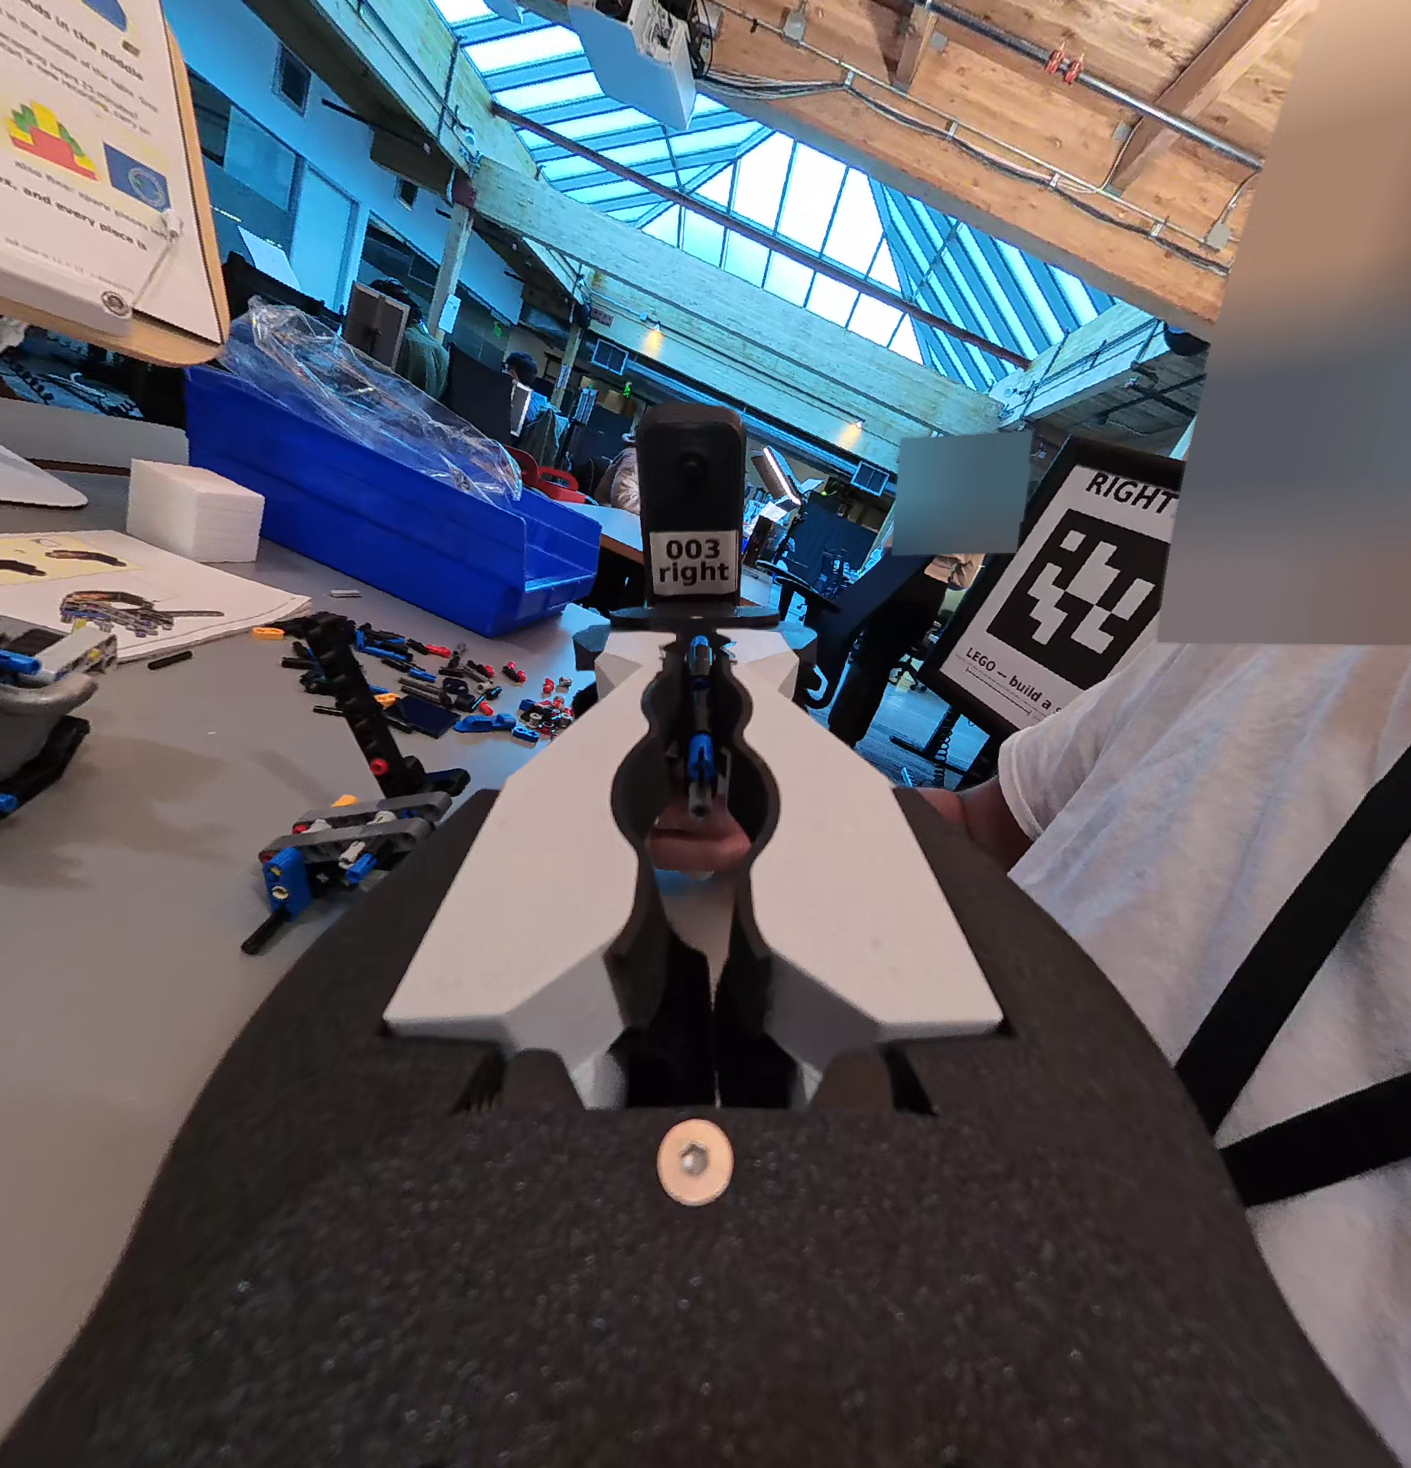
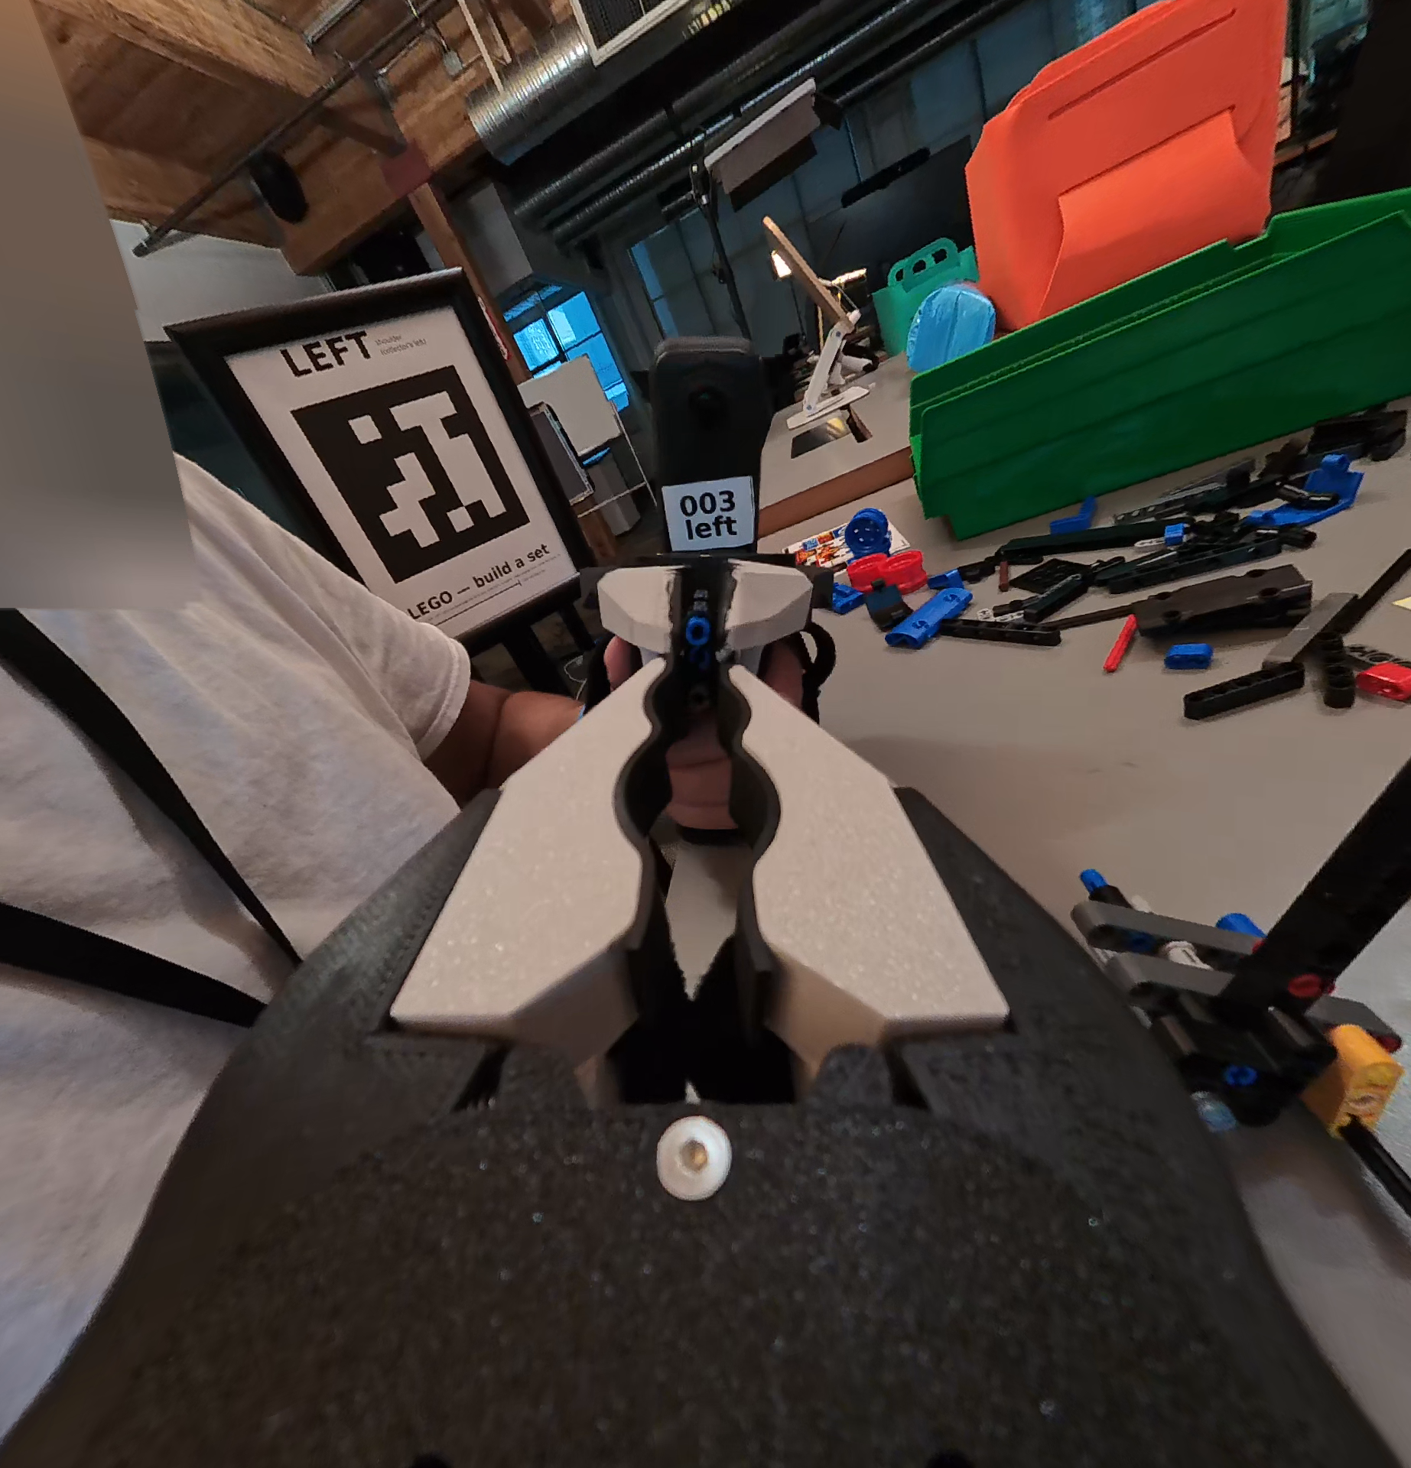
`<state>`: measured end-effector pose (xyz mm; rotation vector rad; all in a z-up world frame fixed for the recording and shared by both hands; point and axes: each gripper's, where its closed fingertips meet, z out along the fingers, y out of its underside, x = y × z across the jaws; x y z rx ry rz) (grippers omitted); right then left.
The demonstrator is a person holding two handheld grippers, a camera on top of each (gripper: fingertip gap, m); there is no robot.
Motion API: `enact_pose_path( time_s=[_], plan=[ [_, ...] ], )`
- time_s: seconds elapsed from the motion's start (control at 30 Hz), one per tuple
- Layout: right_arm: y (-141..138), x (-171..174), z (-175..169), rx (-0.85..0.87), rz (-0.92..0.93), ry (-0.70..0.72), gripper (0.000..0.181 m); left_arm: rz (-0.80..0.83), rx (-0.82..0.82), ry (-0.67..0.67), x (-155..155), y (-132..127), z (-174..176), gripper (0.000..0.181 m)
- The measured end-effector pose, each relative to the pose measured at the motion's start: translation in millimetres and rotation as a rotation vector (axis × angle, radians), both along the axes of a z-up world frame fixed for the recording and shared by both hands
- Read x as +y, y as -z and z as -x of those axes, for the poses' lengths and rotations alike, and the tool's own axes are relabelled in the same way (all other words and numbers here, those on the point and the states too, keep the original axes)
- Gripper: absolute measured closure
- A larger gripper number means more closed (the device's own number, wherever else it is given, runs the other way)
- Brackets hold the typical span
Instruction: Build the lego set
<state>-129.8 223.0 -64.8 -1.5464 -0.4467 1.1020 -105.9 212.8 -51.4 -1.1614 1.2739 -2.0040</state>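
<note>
Fingers (image 1: 829, 834) of both grippers meet tip to tip, pinched narrow on a small, half-hidden blue-and-black piece (image 1: 700, 755).

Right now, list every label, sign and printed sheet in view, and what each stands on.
I quote no writing; these bear it.
White label on the right gripper camera.
White label on the left gripper camera.
Framed marker sign beside the person.
Second framed marker sign, other side.
Instruction card, propped up: mostly blurred.
Booklet on the table: too small.
Sticker sheet on the table: too small.
</note>
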Motion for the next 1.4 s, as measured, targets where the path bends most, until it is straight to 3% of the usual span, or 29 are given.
enact_pose_path(
  time_s=[0.57, 0.67, 0.83, 0.97, 1.13, 1.3, 1.4],
  plan=[
    [-4, 2, -1, 0.001, -0.068, 0.062, 0.175, 0.091, -0.012, 0.022, 2, -4, -1, 0.176],
    [4, 1, -7, -0.125, -0.071, 0.102, 0.174, 0.017, 0.015, 0.005, 12, -1, 1, 0.176],
    [28, 9, -80, -0.455, -0.015, 0.265, 0.163, -0.099, 0.223, -0.014, 57, 21, -6, 0.176],
    [62, 25, -108, -0.512, 0.177, 0.156, 0.156, -0.266, 0.349, 0.020, 77, 36, -28, 0.176],
    [67, 33, -102, -0.456, 0.300, -0.056, 0.156, -0.399, 0.379, 0.127, 79, 46, -47, 0.176],
    [66, 41, -95, -0.453, 0.305, -0.130, 0.159, -0.375, 0.382, 0.209, 75, 56, -51, 0.176],
    [70, 45, -96, -0.477, 0.279, -0.115, 0.174, -0.340, 0.373, 0.227, 72, 59, -47, 0.176]
  ],
)
